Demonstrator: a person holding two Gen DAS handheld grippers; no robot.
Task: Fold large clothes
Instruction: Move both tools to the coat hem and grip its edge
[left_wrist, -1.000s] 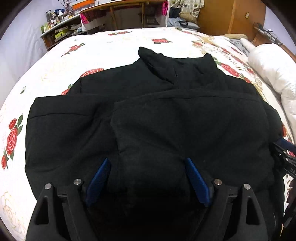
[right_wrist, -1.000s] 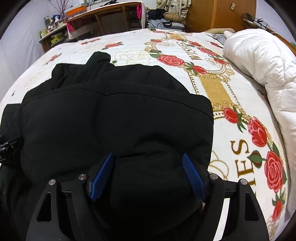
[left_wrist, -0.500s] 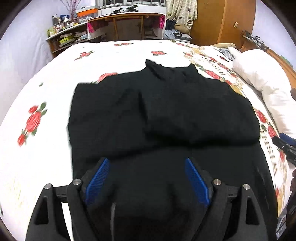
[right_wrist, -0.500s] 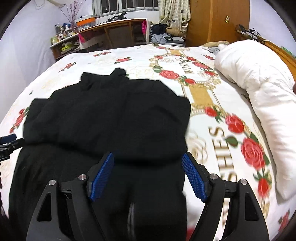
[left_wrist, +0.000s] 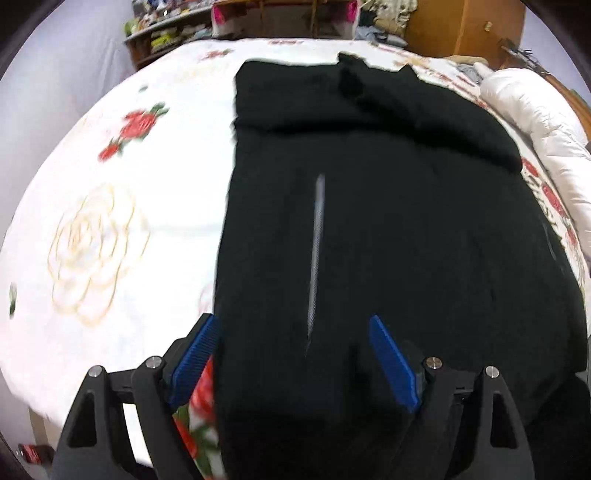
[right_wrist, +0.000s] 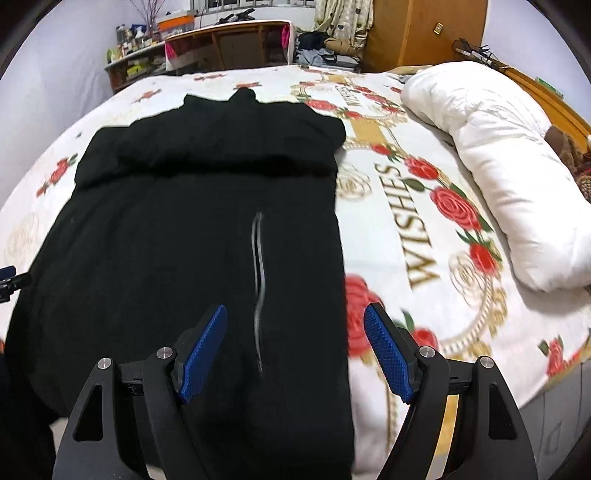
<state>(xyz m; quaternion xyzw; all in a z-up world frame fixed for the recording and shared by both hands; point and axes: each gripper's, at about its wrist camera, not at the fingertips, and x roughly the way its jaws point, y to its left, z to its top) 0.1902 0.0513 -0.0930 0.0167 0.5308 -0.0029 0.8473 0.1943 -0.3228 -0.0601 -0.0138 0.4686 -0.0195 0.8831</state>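
Observation:
A large black garment (left_wrist: 388, 229) lies flat on the rose-print bed sheet (left_wrist: 110, 221), collar at the far end and sleeves folded across its upper part. A silver zip (left_wrist: 316, 251) runs down its lower half. My left gripper (left_wrist: 295, 358) hovers open over the garment's left edge near the hem, pinching nothing. In the right wrist view the same garment (right_wrist: 184, 240) shows another zip (right_wrist: 258, 295). My right gripper (right_wrist: 295, 356) stands open above the garment's right edge, with nothing between its fingers.
A white duvet (right_wrist: 498, 166) lies rolled along the right side of the bed. Beyond the bed stand a wooden desk (right_wrist: 229, 40), cluttered shelves (right_wrist: 129, 62) and a wardrobe (right_wrist: 424, 33). The bed's near edge is just below both grippers.
Both grippers drew back from the folded sleeves toward the near edge of the bed and spread toward the garment's side edges. The lower half with its zips came into view.

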